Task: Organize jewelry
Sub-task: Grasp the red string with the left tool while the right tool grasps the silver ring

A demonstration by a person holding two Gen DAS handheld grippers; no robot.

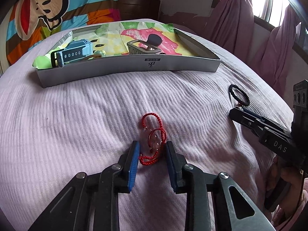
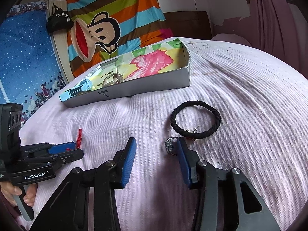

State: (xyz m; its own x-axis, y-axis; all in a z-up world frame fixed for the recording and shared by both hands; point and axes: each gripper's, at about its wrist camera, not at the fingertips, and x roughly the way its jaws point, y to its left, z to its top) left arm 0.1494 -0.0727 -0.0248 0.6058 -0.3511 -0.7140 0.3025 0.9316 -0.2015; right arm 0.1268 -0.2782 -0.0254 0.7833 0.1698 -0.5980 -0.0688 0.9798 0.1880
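Note:
A red braided bracelet [image 1: 153, 140] with small beads lies coiled on the pink bedspread. My left gripper [image 1: 152, 150] is open, its blue pads on either side of the bracelet's near end, not closed on it. My right gripper [image 2: 156, 148] is open; a silver ring [image 2: 170, 146] lies just inside its right finger. A black braided bracelet [image 2: 195, 122] with a small charm lies just beyond that finger; it also shows in the left wrist view [image 1: 238, 95]. The right gripper [image 1: 235, 111] also shows in the left wrist view.
A shallow grey box [image 1: 127, 65] lined with colourful paper stands at the far side, holding a blue watch [image 1: 73, 53], a small grey basket [image 1: 143, 47] and other items. A cartoon monkey blanket [image 2: 107, 32] lies behind. Pink curtains [image 1: 240, 19] hang at the right.

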